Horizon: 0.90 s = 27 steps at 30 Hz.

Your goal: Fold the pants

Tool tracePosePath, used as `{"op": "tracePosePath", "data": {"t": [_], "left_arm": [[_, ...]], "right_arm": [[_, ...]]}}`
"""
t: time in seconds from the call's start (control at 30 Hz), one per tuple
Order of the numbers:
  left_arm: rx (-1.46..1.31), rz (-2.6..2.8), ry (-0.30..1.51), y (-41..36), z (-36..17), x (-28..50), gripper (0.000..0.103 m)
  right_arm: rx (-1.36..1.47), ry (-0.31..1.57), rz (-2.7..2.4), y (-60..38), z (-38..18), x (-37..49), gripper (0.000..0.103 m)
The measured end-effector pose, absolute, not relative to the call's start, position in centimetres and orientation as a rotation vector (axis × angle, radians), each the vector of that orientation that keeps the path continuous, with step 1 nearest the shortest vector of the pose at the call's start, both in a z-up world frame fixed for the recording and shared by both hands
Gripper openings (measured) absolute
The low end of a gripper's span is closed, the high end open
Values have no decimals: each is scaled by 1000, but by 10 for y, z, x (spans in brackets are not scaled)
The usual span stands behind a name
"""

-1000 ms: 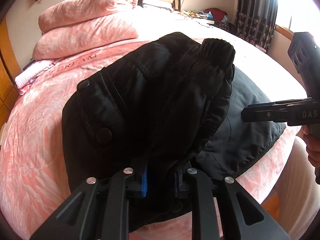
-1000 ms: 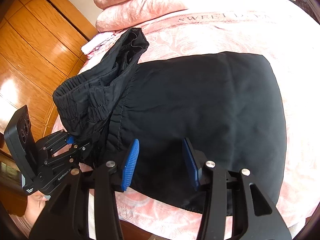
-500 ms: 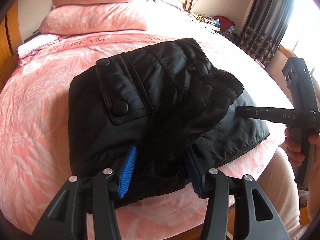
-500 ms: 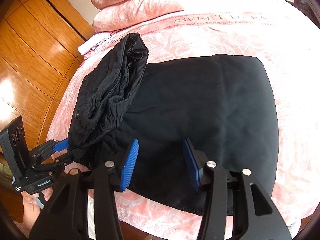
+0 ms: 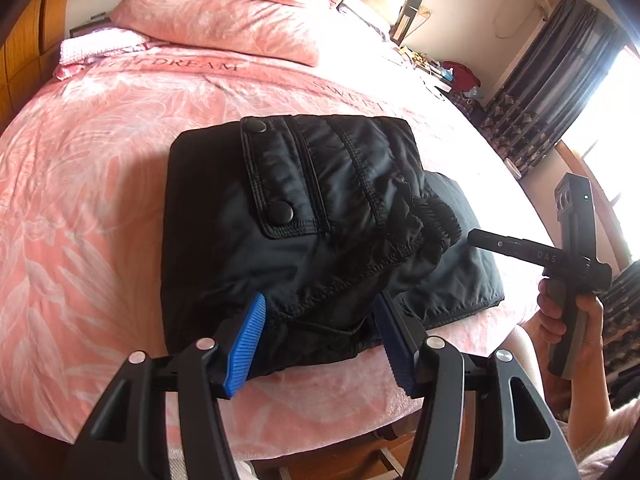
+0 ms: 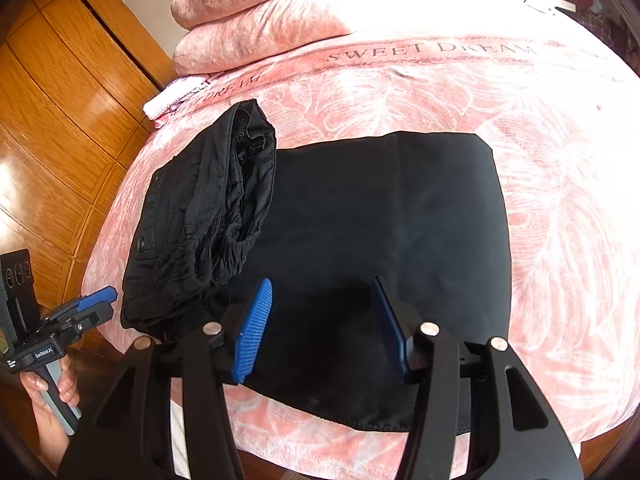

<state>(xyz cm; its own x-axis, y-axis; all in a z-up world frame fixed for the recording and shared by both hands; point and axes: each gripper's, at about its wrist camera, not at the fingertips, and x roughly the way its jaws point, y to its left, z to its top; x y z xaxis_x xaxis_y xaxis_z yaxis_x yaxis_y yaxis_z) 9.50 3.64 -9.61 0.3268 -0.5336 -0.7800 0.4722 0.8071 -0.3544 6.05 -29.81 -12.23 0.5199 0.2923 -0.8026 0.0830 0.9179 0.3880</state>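
Black pants (image 5: 320,208) lie folded on the pink bed (image 5: 80,200). The top layer, with a snap pocket flap (image 5: 280,200) and an elastic waistband, rests bunched on a flat lower layer (image 6: 380,220). My left gripper (image 5: 320,340) is at the pants' near edge with its jaws opening. In the right wrist view the left gripper (image 6: 96,300) sits just off the cloth, so its pads hold nothing. My right gripper (image 6: 320,320) hovers over the flat layer, its jaws also opening with no cloth pinched. From the left wrist view the right gripper (image 5: 480,238) points at the waistband.
Pink pillows (image 5: 224,20) are stacked at the head of the bed beside a folded pink-white cloth (image 5: 92,48). A wooden wardrobe (image 6: 60,100) stands close along one side. Dark curtains (image 5: 540,92) and a cluttered nightstand (image 5: 460,72) lie beyond. The bed's front edge is just below both grippers.
My left gripper opened, let go of the bunched waistband part and drew back; that part dropped onto the lower layer. The right gripper stayed put and its jaws widened a little.
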Motion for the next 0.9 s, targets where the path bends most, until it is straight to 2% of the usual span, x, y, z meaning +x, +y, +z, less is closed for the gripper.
{"op": "tracePosePath", "data": {"t": [0.07,0.2,0.37,0.63,0.73,0.9], "left_arm": [[-113,-680,1045,40,-93,96,58],[-128,-547,1007,43,-93,115,71],[-165,-312,997,49,-113,160,71],[-151,-330,1041,38,-135,204,72],[-145,-330,1036,37,-133,211,73],[-132,-332,1036,36,-134,217,76]], "right_arm": [[410,1014,142,-301,-116,66,57],[376,1001,170,-301,-105,87,63],[321,1012,143,-298,-107,115,63],[359,1011,226,-280,-107,146,63],[330,1007,242,-269,-106,160,75],[343,1062,282,-256,-121,182,75]]}}
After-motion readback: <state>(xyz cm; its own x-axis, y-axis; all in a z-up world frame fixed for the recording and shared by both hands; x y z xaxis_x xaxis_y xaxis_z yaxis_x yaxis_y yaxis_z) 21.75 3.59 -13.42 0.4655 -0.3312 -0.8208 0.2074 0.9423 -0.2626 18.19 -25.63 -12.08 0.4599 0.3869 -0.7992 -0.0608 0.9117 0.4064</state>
